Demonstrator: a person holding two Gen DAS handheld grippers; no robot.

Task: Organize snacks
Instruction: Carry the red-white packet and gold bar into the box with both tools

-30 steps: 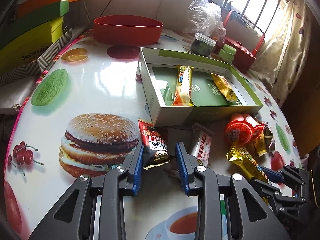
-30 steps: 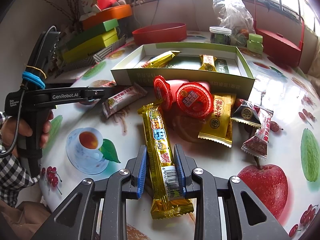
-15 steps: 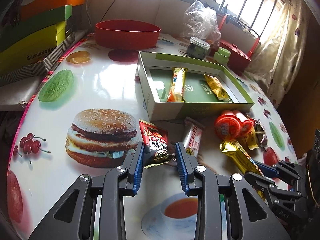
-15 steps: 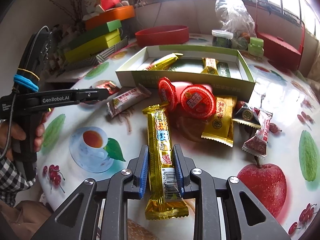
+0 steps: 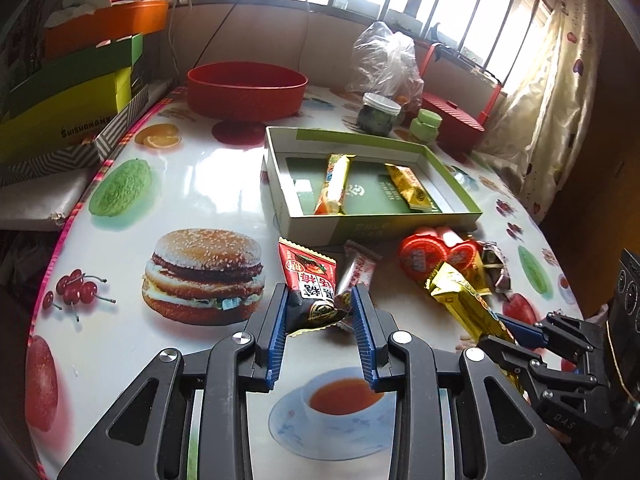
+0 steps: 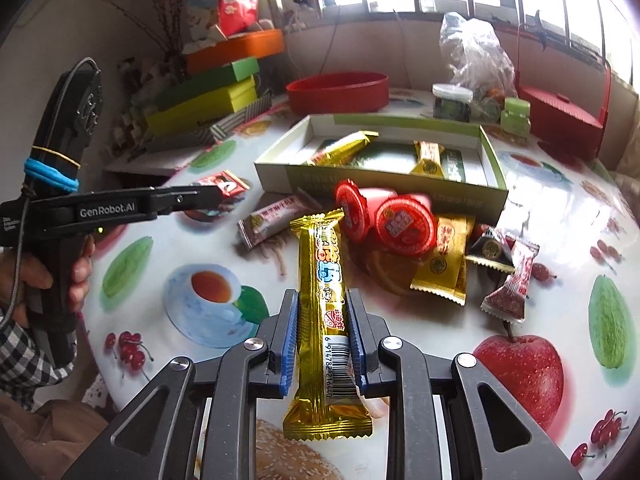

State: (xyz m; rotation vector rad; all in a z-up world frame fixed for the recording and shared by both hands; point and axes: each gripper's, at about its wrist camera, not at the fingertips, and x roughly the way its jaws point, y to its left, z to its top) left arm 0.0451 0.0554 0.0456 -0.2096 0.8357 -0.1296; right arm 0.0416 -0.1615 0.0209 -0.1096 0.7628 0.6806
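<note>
The left claw (image 5: 320,308) pinches a red plum packet (image 5: 310,282) by its lower end; the right claw (image 6: 323,322) is pressed onto a long gold bar (image 6: 326,312) near its barcode end. The green box (image 5: 312,224) lies ahead of both claws on the bench (image 5: 208,184). Both grips look slight: slick foil could slip or swing, and the bar's far end could catch the box wall.

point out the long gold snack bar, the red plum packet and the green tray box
long gold snack bar (image 6: 326,292), right wrist view, middle of the wrapper
red plum packet (image 5: 310,280), left wrist view, printed front
green tray box (image 5: 380,228), left wrist view, near side wall
</note>
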